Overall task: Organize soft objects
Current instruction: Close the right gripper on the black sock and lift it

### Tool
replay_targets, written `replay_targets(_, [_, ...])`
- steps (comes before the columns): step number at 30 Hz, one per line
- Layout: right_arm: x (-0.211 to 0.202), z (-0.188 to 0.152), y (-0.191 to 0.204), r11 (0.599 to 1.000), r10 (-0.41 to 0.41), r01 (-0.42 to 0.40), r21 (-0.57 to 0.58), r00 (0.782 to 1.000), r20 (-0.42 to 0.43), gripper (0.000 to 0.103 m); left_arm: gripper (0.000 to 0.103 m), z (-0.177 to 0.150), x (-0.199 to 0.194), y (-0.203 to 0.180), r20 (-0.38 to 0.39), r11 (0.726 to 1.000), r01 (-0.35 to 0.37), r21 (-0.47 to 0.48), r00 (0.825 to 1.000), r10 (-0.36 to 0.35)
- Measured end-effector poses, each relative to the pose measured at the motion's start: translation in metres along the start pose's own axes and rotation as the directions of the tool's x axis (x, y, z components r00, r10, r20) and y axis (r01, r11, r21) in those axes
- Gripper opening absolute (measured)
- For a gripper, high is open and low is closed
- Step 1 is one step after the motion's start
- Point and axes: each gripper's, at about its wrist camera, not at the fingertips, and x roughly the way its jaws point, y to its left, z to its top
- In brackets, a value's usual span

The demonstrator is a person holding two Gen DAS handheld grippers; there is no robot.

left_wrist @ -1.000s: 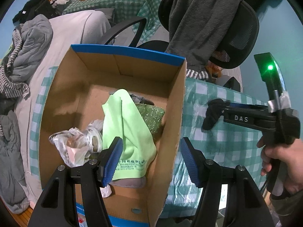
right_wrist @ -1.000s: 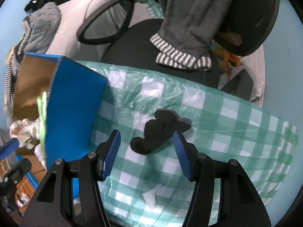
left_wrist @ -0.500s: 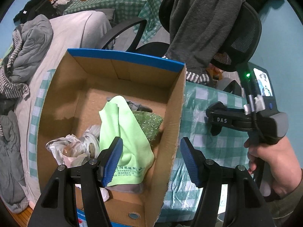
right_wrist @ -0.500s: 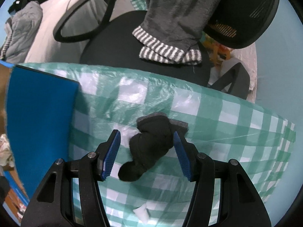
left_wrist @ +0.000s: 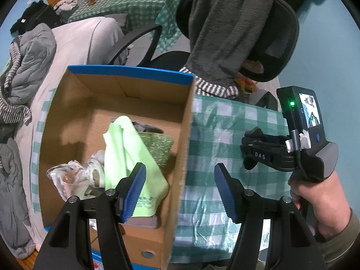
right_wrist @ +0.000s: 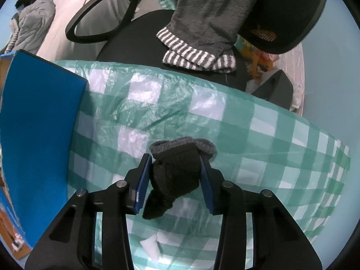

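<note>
My right gripper (right_wrist: 174, 181) has its two blue pads pressed on both sides of a black sock (right_wrist: 174, 175), which lies on the green checked tablecloth (right_wrist: 258, 139) near the far edge of the table; the grey cuff of the sock sticks out in front of the pads and its toe hangs toward me. My left gripper (left_wrist: 180, 190) is wide apart and holds nothing; it hangs over the right wall of the cardboard box (left_wrist: 186, 146), one pad inside the box and one over the cloth. The box stands at the left side of the table, with a blue outside. In it I see a light green cloth (left_wrist: 132, 157), a sparkling green sponge (left_wrist: 158, 146) behind it, and a crumpled plastic bag (left_wrist: 67, 177) on the left. Behind the table is an office chair (right_wrist: 288, 15) with a grey garment (right_wrist: 202, 15) over it.
</note>
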Motion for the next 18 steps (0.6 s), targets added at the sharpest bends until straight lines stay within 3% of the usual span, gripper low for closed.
replay_targets(18, [-0.046,-0.055,-0.052,0.997,0.042,-0.047,0.062,0.995,0.093,0.041,0.064,-0.026,0.017,-0.070,-0.053,0.994,0.050,0.100,0.998,-0.045])
